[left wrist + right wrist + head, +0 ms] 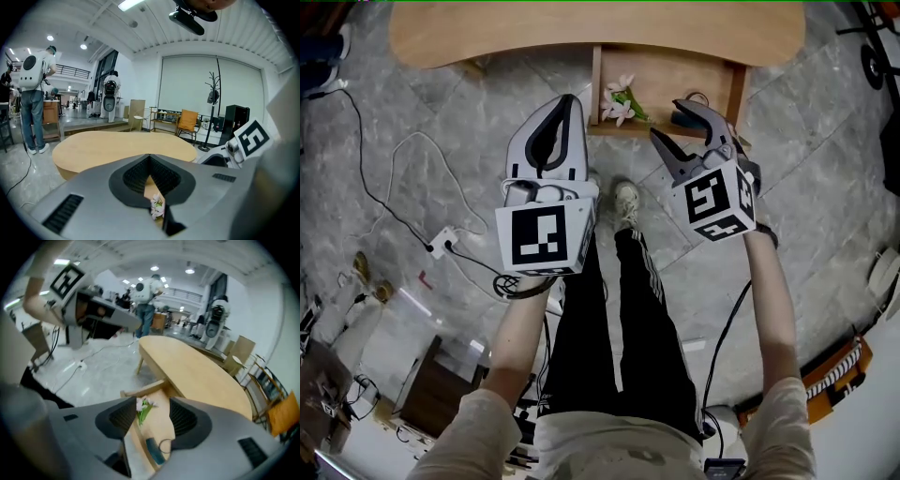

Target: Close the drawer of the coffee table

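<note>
Nothing of the closing is done yet: the drawer stands pulled well out of the coffee table toward us, with flowers lying in it. We hold the left gripper near its front with jaws pressed together and empty, the right gripper with jaws spread around nothing. What remains, we judge, is the whole push inward.
</note>
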